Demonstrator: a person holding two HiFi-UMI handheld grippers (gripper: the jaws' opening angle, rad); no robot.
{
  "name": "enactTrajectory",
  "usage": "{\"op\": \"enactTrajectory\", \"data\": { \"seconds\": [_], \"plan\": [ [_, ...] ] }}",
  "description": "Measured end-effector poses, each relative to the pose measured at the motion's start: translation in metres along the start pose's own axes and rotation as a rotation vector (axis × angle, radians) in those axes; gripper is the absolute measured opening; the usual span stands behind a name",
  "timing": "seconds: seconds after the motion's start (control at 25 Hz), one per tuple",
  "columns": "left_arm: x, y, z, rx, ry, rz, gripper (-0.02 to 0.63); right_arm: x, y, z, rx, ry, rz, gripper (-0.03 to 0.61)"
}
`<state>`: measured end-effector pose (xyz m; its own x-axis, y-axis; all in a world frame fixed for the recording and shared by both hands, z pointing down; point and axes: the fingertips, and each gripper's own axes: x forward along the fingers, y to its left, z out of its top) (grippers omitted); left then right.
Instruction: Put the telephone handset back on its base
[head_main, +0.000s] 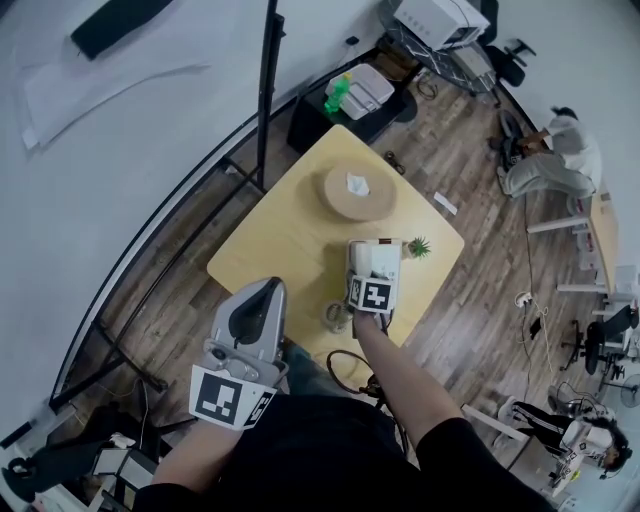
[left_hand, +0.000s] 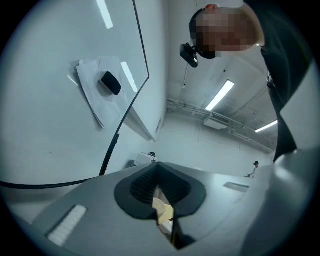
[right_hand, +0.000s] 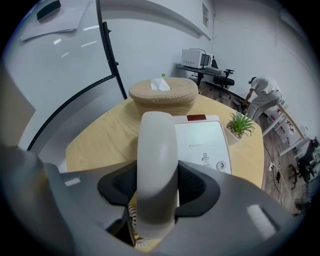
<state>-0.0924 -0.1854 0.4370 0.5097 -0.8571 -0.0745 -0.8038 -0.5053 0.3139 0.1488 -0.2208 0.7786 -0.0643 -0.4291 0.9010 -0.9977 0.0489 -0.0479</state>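
A white telephone handset (right_hand: 157, 165) lies lengthwise between the jaws of my right gripper (right_hand: 158, 176), which is shut on it. It hangs over the left side of the white telephone base (right_hand: 202, 141), whose red strip and number keys show beside it. In the head view the right gripper (head_main: 371, 272) is over the base (head_main: 386, 256) near the table's near right corner. My left gripper (head_main: 262, 296) is held off the table's near edge, its jaws shut with nothing in them. In the left gripper view, that gripper (left_hand: 160, 172) points up at the wall and ceiling.
On the pale wooden table (head_main: 285, 235) stand a round woven tissue holder (head_main: 356, 191) and a small potted plant (head_main: 418, 246) next to the base. A black pole (head_main: 268, 90) rises behind the table. A person (head_main: 556, 150) bends over at the far right.
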Motion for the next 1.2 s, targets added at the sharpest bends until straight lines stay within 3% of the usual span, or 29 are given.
{"op": "enactTrajectory", "data": {
  "seconds": [0.36,0.48,0.68,1.08,1.2],
  "plan": [
    [-0.005,0.006,-0.004,-0.016,0.002,0.012,0.000,0.005,0.005,0.001,-0.032,0.041,-0.024,0.225],
    [-0.005,0.005,-0.003,-0.019,-0.001,0.014,0.000,0.004,0.006,0.004,-0.033,0.029,-0.017,0.262],
    [-0.005,0.005,-0.002,-0.020,-0.004,0.015,0.000,-0.008,0.012,0.015,-0.029,-0.010,0.015,0.264],
    [0.007,-0.015,0.012,0.000,-0.013,-0.026,0.000,-0.131,0.019,0.063,-0.125,-0.279,0.168,0.261],
    [0.015,-0.028,0.016,0.012,-0.014,-0.055,0.000,-0.172,0.019,0.076,-0.151,-0.373,0.198,0.213]
  ]
}}
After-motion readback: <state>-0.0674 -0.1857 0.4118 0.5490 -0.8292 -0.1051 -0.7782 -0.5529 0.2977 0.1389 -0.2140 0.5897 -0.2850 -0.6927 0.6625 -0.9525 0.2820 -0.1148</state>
